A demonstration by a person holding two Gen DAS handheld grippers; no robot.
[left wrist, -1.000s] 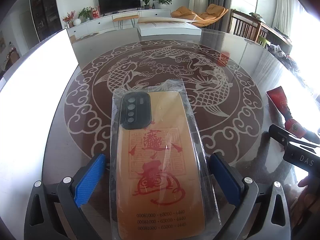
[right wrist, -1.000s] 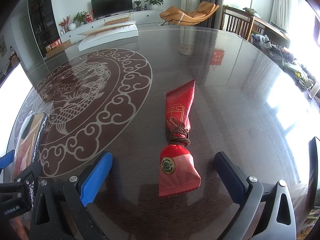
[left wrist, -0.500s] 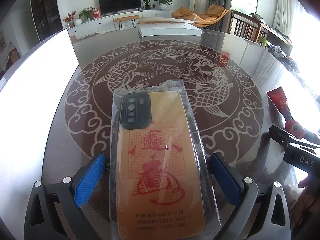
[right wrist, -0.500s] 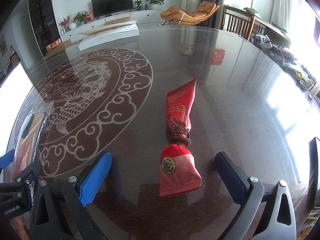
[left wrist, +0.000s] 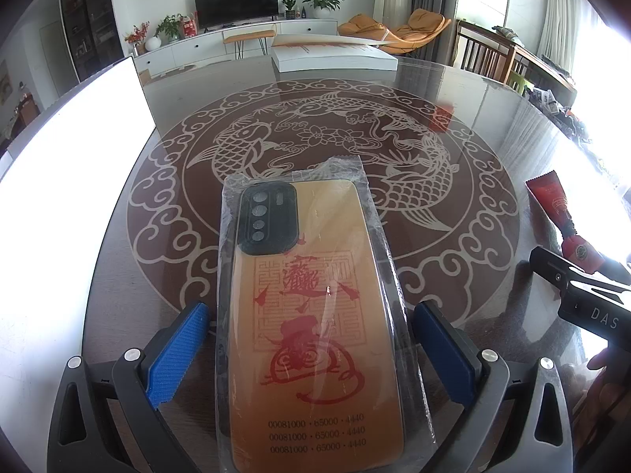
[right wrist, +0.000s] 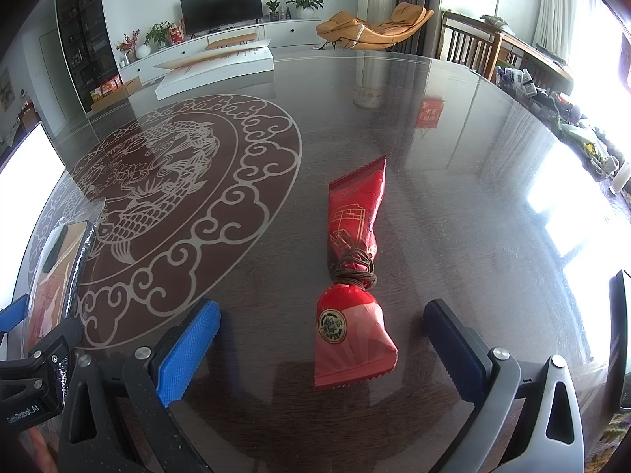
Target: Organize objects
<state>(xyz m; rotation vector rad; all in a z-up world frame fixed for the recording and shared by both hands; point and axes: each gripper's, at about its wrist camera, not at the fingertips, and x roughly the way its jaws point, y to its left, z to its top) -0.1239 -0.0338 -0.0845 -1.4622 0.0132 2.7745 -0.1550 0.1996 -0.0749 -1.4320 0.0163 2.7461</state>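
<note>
Left claw [left wrist: 307, 339]: jaws spread wide, straddling a phone case [left wrist: 311, 315] sealed in clear plastic; pads sit just beside the wrap, contact unclear. Right claw [right wrist: 323, 339]: equally wide, gripping nothing, flanking a red packet [right wrist: 353, 287] (tied at the waist with brown cord) at lower centre of frame. Both items lie flat on the glossy tabletop [right wrist: 453, 197]. A white box [left wrist: 335, 57] sits at upper centre.

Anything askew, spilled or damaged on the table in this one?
Nothing stands out. The bagged phone case and the red tied pouch lie flat and intact on the glass table, each between open jaws; no spills.
</note>
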